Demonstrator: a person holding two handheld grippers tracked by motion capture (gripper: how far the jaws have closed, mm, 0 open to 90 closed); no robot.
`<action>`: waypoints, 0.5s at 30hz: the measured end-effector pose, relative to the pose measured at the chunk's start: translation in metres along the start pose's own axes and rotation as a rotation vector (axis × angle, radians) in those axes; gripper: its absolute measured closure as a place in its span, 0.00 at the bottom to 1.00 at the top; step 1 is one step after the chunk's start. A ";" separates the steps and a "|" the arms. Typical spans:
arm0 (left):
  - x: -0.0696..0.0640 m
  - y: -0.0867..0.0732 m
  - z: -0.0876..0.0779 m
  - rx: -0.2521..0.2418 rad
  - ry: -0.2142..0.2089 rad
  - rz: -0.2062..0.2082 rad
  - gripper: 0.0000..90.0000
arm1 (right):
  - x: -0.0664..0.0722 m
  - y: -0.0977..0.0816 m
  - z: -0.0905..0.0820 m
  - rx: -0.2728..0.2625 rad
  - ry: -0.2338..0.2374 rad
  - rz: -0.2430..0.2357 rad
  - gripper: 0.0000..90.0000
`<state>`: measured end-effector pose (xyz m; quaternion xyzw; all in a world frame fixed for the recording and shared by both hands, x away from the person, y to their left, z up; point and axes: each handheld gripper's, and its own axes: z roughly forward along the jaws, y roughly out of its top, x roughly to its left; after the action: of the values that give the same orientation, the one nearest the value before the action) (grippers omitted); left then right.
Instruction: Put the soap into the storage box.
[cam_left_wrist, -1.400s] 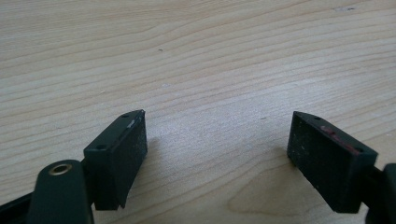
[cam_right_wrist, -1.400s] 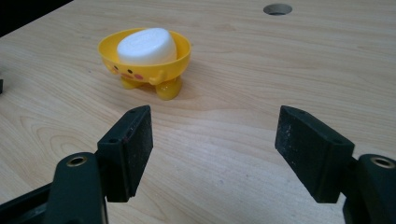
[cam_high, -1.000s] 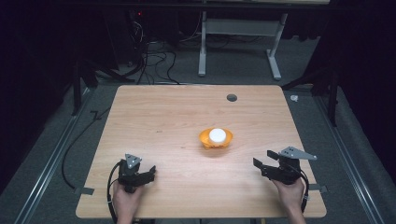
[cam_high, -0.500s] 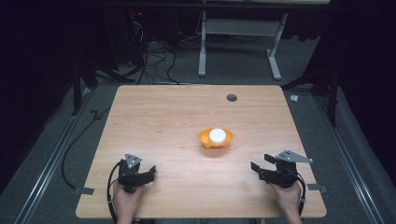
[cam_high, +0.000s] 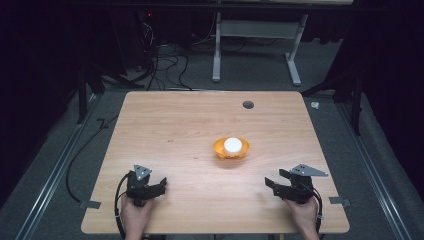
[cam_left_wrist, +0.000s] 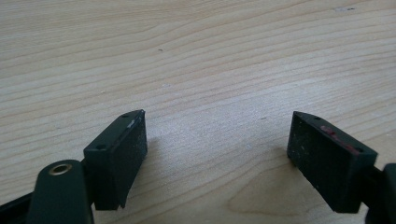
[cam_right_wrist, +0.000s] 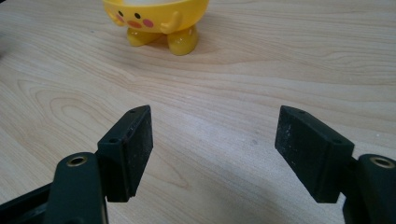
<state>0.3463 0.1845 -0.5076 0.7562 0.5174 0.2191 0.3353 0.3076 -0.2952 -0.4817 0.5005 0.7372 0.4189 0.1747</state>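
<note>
An orange-yellow toy bowl (cam_high: 231, 149) with a white round thing (cam_high: 232, 145) in it stands right of the table's middle. In the right gripper view the toy bowl (cam_right_wrist: 159, 18) shows a small face, arms and feet, straight ahead of the jaws. My right gripper (cam_high: 272, 184) rests near the front right edge, open, with nothing between its pads (cam_right_wrist: 133, 149). My left gripper (cam_high: 159, 186) sits at the front left, held by a hand, open over bare wood (cam_left_wrist: 215, 140).
The wooden table (cam_high: 180, 125) has a round dark grommet hole (cam_high: 248, 104) near its far edge. Tape tabs (cam_high: 90, 204) mark the front corners. Beyond the table stand a white desk frame (cam_high: 252, 50) and floor cables (cam_high: 165, 65).
My right gripper has slid a little leftward along the front edge. The left gripper and the bowl stay where they were.
</note>
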 end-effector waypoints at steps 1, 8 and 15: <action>0.000 0.000 0.000 0.000 0.001 0.000 0.23 | 0.001 0.000 0.000 0.004 -0.002 0.004 0.32; 0.000 0.000 0.000 0.000 -0.001 -0.002 0.23 | 0.003 -0.006 0.008 0.027 -0.011 -0.007 0.32; 0.000 0.000 0.000 -0.002 -0.001 -0.003 0.23 | 0.005 -0.010 0.014 0.060 -0.021 -0.016 0.32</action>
<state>0.3464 0.1847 -0.5077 0.7553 0.5180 0.2186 0.3366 0.3094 -0.2862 -0.4972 0.5038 0.7516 0.3900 0.1707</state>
